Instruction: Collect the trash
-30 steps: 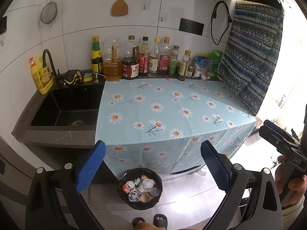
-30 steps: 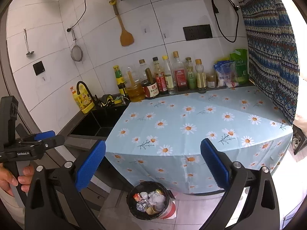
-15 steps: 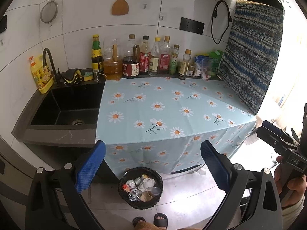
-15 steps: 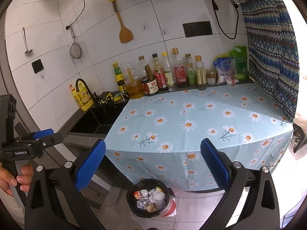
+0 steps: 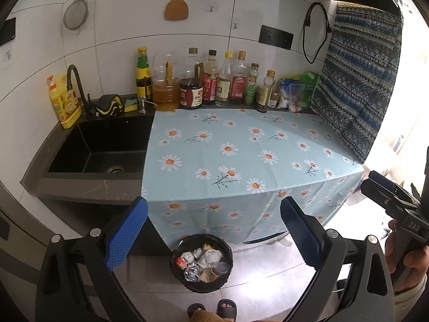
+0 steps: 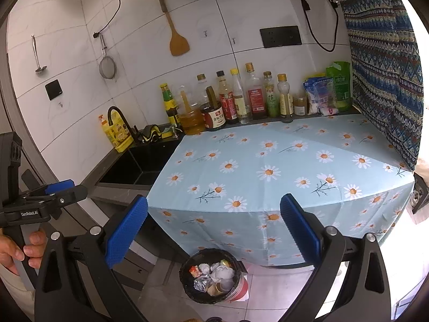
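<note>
Both grippers wide open, empty: left gripper [image 5: 214, 232], right gripper [image 6: 214, 229], held back from the counter. Trash [image 5: 201, 261] sits in the bin [image 5: 187, 284] on the floor below the counter edge. Daisy cloth [image 5: 241, 147] looks bare, so prob just scan for leftovers w/ jaws spread. Sink [image 5: 107, 145] on one side, bottles [image 5: 214, 80] along the tiled wall

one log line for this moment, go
left gripper open, empty | right gripper open, empty | black round trash bin holds wrappers | daisy-print tablecloth bare
</note>
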The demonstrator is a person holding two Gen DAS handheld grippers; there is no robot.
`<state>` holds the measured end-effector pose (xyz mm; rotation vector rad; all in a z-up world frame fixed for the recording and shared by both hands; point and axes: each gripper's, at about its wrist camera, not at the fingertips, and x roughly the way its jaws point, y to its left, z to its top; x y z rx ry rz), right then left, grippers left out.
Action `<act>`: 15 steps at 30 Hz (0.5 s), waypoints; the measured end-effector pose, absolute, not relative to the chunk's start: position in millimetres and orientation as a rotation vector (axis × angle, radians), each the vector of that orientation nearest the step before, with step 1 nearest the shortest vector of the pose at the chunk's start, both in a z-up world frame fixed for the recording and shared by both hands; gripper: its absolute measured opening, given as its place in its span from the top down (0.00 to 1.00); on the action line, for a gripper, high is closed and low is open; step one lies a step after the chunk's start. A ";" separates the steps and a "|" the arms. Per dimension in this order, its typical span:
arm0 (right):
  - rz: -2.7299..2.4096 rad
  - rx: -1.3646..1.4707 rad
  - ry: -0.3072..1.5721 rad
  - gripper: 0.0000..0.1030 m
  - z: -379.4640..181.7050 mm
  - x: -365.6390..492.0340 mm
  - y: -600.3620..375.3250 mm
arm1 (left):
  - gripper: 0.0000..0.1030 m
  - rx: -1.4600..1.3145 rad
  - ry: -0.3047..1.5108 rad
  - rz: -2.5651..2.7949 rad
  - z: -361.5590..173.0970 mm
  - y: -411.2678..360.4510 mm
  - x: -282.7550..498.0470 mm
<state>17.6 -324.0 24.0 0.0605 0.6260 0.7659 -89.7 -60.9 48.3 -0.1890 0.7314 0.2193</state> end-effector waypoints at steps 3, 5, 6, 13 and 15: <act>0.767 0.063 0.629 0.05 23.6 17.9 -323.3 | 0.07 -0.186 0.731 0.220 48.6 -60.8 -90.5; 0.765 0.063 0.629 0.05 23.2 17.5 -322.9 | 0.07 -0.186 0.732 0.220 48.3 -60.2 -90.4; 0.764 0.064 0.631 0.05 22.8 17.6 -323.1 | 0.07 -0.185 0.731 0.222 48.4 -60.3 -90.3; 0.756 0.074 0.636 0.05 21.0 16.7 -325.9 | 0.07 -0.179 0.728 0.213 47.7 -61.6 -90.4; 0.755 0.074 0.637 0.05 21.1 16.6 -325.9 | 0.07 -0.175 0.729 0.211 47.6 -62.8 -89.1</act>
